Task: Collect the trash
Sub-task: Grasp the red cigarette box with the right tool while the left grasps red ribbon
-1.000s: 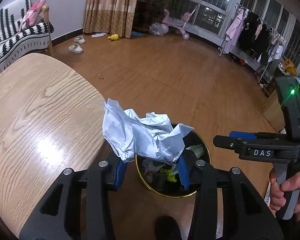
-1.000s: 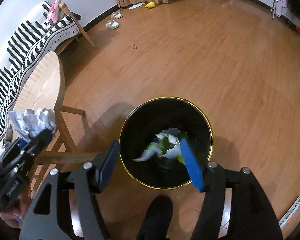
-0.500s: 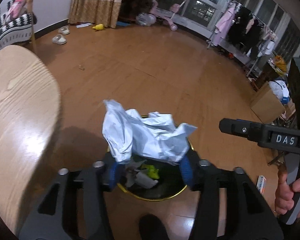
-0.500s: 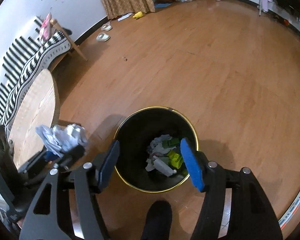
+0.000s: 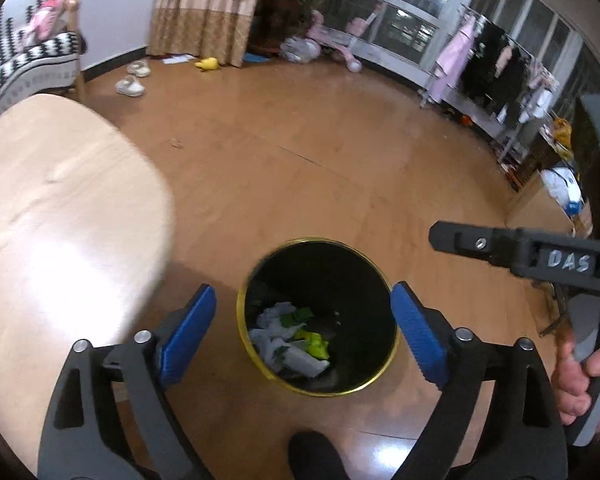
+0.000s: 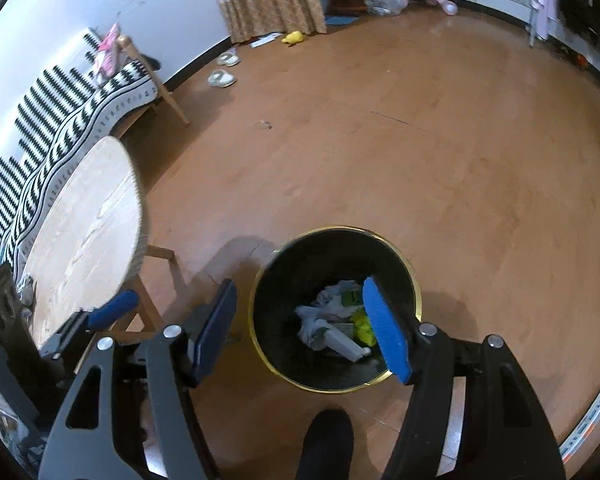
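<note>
My left tool has just been opening and now stands spread wide, its blue pads either side of the bin's mouth in my view and nothing between them; my right tool is also spread, empty, one blue pad lying across the bin's right side in its view. In the left view the right tool reaches in from the right edge, my hand wrapped round its grey handle; in the right view the left tool's blue tip shows at the lower left, beside the worktop's edge.

Below both tools the black bin with the gold rim stands upright on the wooden floor; the trash lies at its bottom, crumpled white paper with green and yellow scraps among it. The pale wooden worktop sits just left of the bin; the dark toe of my shoe shows at the bottom edge; well beyond, a striped sofa, slippers and a curtain line the wall.
</note>
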`<move>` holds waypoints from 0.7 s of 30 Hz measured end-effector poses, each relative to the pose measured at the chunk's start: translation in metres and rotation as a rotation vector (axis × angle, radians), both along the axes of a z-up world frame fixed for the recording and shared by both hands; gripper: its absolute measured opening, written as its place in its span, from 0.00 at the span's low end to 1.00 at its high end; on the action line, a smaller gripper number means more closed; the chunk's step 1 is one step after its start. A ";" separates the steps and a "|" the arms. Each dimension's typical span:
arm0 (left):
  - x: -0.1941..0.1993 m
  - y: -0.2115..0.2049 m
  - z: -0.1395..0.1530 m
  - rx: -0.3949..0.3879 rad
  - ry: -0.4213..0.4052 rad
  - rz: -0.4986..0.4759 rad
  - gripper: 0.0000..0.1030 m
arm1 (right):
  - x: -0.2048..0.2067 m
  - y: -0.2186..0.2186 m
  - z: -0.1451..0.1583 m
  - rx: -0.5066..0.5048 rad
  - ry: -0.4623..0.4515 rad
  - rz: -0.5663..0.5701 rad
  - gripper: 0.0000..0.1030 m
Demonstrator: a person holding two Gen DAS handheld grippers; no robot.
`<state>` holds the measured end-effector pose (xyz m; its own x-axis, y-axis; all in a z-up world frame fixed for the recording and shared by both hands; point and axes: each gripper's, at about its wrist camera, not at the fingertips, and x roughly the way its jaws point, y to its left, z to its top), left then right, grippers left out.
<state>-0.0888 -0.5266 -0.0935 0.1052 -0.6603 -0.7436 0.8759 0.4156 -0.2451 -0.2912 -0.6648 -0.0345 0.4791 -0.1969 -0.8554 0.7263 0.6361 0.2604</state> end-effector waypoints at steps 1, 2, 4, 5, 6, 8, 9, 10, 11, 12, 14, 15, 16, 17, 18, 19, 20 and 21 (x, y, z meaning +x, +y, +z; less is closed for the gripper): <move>0.007 0.013 0.008 -0.012 -0.010 0.024 0.89 | 0.013 0.008 0.002 -0.003 -0.003 0.022 0.65; 0.013 0.023 0.014 -0.021 -0.021 0.044 0.90 | 0.024 0.014 0.004 -0.006 -0.005 0.039 0.66; 0.029 0.049 0.028 -0.036 -0.045 0.092 0.91 | 0.047 0.028 0.009 -0.012 -0.009 0.081 0.67; 0.039 0.064 0.036 -0.041 -0.054 0.122 0.91 | 0.064 0.041 0.013 -0.019 -0.013 0.115 0.67; 0.050 0.081 0.043 -0.046 -0.061 0.157 0.91 | 0.075 0.049 0.015 -0.023 -0.016 0.137 0.67; 0.069 0.115 0.053 -0.037 -0.085 0.235 0.92 | 0.105 0.074 0.021 -0.033 -0.025 0.202 0.67; 0.079 0.134 0.058 -0.026 -0.102 0.284 0.92 | 0.124 0.092 0.024 -0.034 -0.030 0.244 0.67; 0.087 0.151 0.060 -0.016 -0.115 0.325 0.92 | 0.142 0.109 0.027 -0.034 -0.036 0.287 0.68; 0.099 0.175 0.063 0.002 -0.127 0.384 0.92 | 0.155 0.123 0.029 -0.034 -0.043 0.318 0.68; 0.111 0.199 0.067 0.013 -0.130 0.438 0.92 | 0.170 0.140 0.032 -0.034 -0.051 0.352 0.68; 0.128 0.239 0.071 0.017 -0.132 0.515 0.92 | 0.199 0.172 0.036 -0.030 -0.064 0.414 0.68; 0.137 0.260 0.074 0.020 -0.140 0.556 0.92 | 0.216 0.193 0.038 -0.027 -0.074 0.456 0.68; 0.145 0.286 0.076 0.022 -0.149 0.604 0.92 | 0.233 0.216 0.040 -0.031 -0.082 0.500 0.68; 0.152 0.309 0.077 0.025 -0.154 0.644 0.92 | 0.242 0.229 0.041 -0.034 -0.084 0.523 0.68; 0.158 0.331 0.078 0.029 -0.158 0.682 0.92 | 0.258 0.251 0.042 -0.038 -0.086 0.563 0.69; 0.166 0.359 0.078 0.035 -0.160 0.733 0.92 | 0.269 0.268 0.042 -0.039 -0.086 0.594 0.70; 0.173 0.382 0.079 0.039 -0.159 0.776 0.92 | 0.284 0.291 0.040 -0.040 -0.080 0.636 0.70; 0.180 0.411 0.077 0.048 -0.158 0.830 0.92 | 0.292 0.305 0.039 -0.040 -0.076 0.662 0.70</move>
